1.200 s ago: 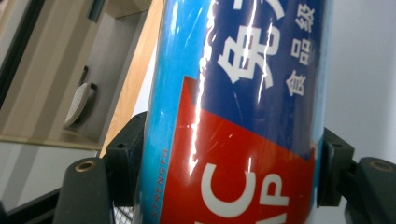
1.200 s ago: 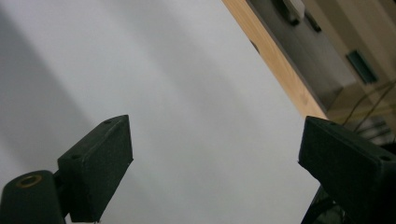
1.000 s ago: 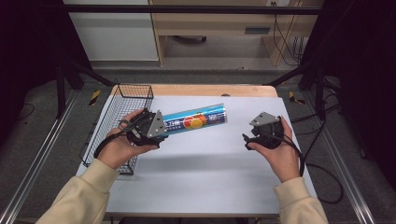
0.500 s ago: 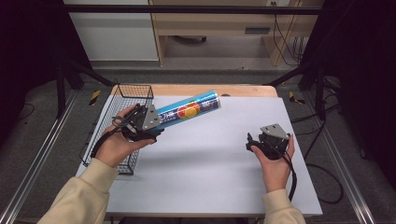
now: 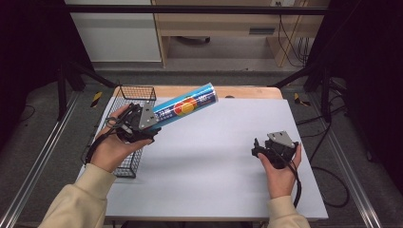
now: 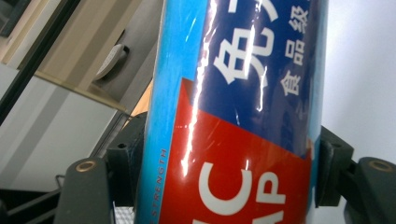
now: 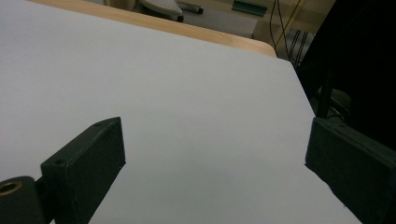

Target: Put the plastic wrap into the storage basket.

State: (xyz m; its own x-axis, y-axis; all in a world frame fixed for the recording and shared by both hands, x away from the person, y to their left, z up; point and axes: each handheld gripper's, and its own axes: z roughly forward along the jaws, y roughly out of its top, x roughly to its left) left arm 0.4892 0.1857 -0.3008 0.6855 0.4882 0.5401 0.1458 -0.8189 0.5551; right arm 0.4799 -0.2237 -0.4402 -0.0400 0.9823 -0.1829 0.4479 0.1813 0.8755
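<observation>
Since a second ago, blue tube [image 5: 183,107] tipped up off table, far end now raised, near end clamped in left gripper [image 5: 142,124] beside wire basket [image 5: 135,95]. Right gripper [image 5: 259,151] dropped near right, jaws just been opening, nothing between. Risk: grip at very end, long tube levers, could swing or slip out, glossy wrap.

Right tongs [image 7: 215,154] have just been opening; jaws stand wide, nothing between them, above the white sheet [image 7: 163,93] covering the wooden worktop [image 7: 187,29].

Table [image 5: 214,185] — wire basket [image 5: 124,161] on it.
</observation>
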